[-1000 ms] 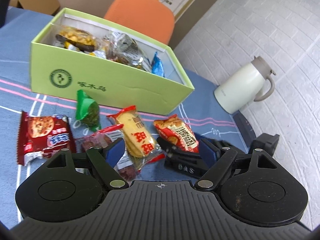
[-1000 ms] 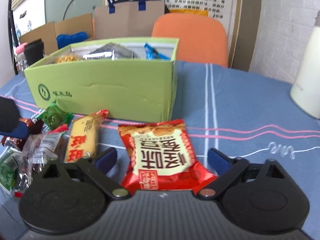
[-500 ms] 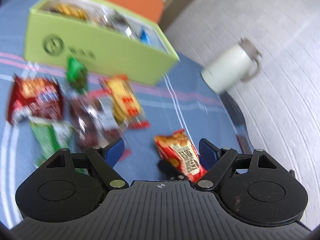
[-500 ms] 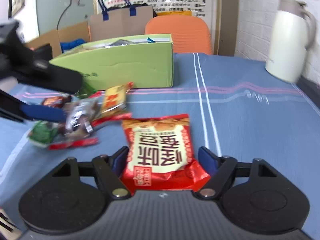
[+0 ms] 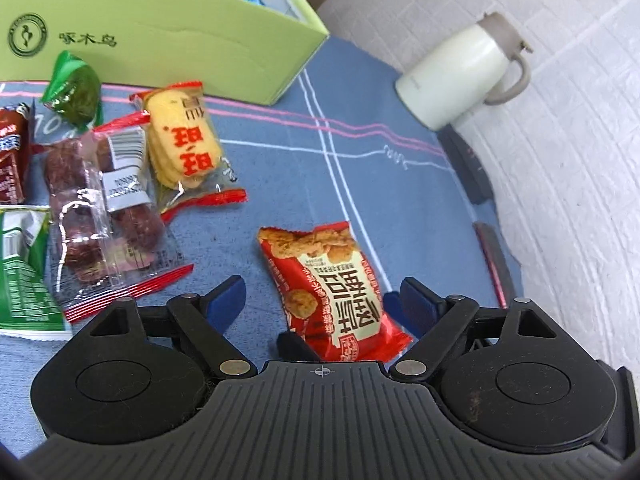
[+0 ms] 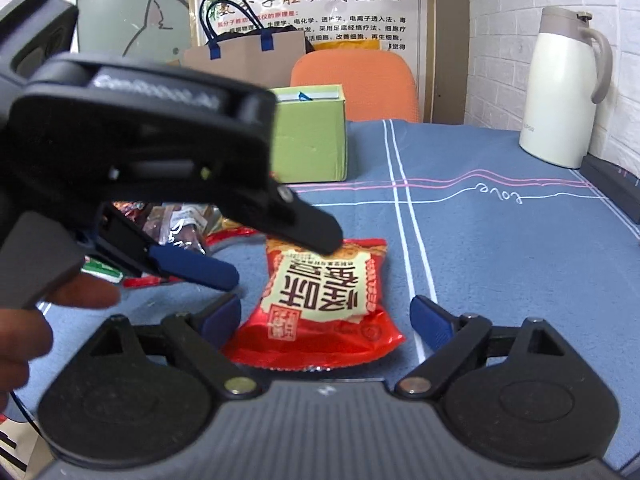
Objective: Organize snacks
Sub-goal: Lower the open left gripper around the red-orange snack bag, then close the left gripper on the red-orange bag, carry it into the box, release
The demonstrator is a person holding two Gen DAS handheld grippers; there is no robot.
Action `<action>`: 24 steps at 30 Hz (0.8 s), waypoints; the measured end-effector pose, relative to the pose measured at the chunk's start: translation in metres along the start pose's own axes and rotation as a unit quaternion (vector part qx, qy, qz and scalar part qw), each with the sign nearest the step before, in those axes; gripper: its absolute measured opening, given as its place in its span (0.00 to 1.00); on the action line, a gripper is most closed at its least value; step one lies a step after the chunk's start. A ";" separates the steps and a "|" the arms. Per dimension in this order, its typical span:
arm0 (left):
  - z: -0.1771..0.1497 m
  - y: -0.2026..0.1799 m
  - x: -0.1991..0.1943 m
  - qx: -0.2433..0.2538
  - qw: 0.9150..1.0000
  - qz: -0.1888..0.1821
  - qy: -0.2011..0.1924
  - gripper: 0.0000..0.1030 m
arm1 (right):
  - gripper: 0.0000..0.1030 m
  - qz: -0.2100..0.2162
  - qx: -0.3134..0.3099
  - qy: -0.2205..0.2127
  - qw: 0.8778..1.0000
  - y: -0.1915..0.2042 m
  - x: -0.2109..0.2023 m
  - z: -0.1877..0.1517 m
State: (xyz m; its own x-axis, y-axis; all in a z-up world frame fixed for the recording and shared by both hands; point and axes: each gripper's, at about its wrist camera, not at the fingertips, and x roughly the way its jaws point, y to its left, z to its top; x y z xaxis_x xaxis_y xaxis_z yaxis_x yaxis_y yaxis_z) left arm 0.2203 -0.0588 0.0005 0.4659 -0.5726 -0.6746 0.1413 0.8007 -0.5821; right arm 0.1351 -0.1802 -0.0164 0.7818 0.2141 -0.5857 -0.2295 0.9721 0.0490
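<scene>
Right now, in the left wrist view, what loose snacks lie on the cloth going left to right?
Green packet → sausage pack → yellow cracker pack → red snack bag, then the white jug.

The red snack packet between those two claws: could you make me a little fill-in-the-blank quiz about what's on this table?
1. The red snack packet lies flat on a ____ tablecloth.
2. Both grippers, left and right, have their jaws ____.
3. The snacks already sorted sit in a ____ box.
4. The white jug stands ____ on the table.

Missing words: blue; open; green; upright
</scene>
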 end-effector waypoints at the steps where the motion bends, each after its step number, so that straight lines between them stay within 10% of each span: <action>1: 0.000 0.000 0.004 0.002 1.000 0.000 0.005 0.66 | 0.88 0.002 0.000 0.002 1.000 0.002 0.000 -0.003; 3: -0.003 -0.002 0.009 0.009 1.000 0.002 0.001 0.63 | 0.82 0.008 -0.006 0.002 1.000 0.002 0.004 -0.004; 7: -0.010 -0.003 0.012 0.030 0.999 0.014 0.000 0.21 | 0.70 0.002 -0.026 -0.004 1.000 0.012 -0.002 -0.005; 15: 0.022 -0.012 -0.024 0.026 0.998 -0.018 -0.050 0.20 | 0.70 -0.001 -0.057 -0.064 0.996 0.025 -0.015 0.042; 24: 0.148 -0.009 -0.056 0.047 0.988 0.006 -0.145 0.22 | 0.71 0.038 -0.108 -0.121 0.986 0.038 0.057 0.170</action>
State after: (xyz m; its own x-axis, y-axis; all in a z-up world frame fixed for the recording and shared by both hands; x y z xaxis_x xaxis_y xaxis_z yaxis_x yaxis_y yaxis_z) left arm 0.3224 -0.0076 0.1106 0.6972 -0.5000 -0.5138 0.2091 0.8273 -0.5214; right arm 0.2698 -0.1148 0.0895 0.8668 0.3276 -0.3760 -0.3906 0.9147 -0.1035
